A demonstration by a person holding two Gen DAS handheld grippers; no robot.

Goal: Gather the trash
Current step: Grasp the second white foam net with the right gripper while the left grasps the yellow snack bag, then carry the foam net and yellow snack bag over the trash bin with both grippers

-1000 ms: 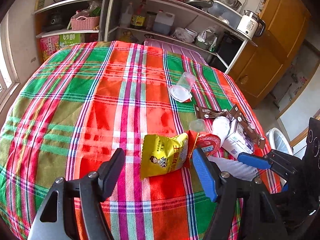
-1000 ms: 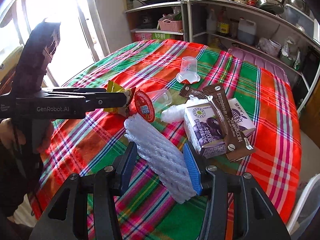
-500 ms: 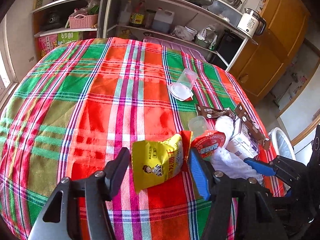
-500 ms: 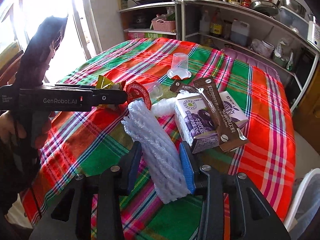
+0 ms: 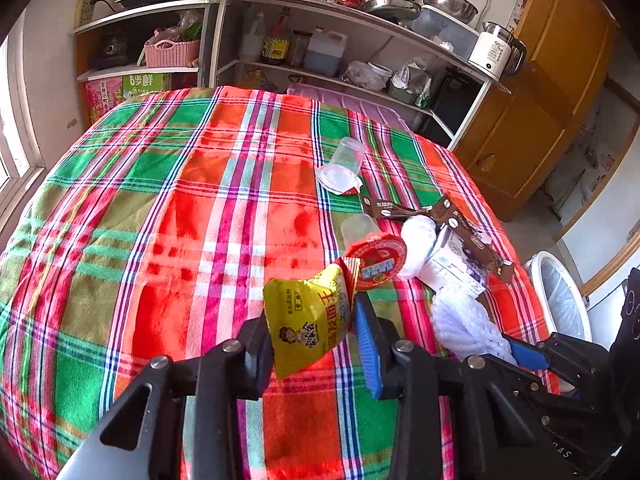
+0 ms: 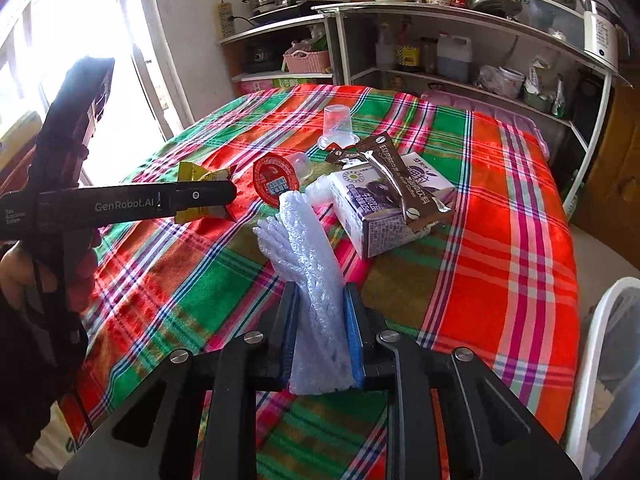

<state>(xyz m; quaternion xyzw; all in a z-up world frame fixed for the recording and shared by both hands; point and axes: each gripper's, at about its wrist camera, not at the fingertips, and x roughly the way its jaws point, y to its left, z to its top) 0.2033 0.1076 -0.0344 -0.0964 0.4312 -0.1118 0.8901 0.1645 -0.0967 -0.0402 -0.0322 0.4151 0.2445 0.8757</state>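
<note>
While both grippers are closing on trash, each should get a firm hold before it lifts. The left gripper (image 5: 312, 340) has its jaws closing narrow on the yellow snack bag (image 5: 308, 320), which sits between the pads at the near side of the table (image 5: 160, 200). The right gripper (image 6: 320, 336) is closing on the white foam net sleeve (image 6: 308, 264), and the foam already looks pinched between its blue pads.

The foam is soft, so I think it should be squeezed gently but fully, or it may slip out. The bag is thin and crinkly, so a hold near its middle seems best.

The foam sleeve is long. Its long side runs from near to far, leaning a little left, with the far end by the red jelly cup lid (image 6: 276, 180). The white bin (image 6: 600, 360) waits at the right.
</note>
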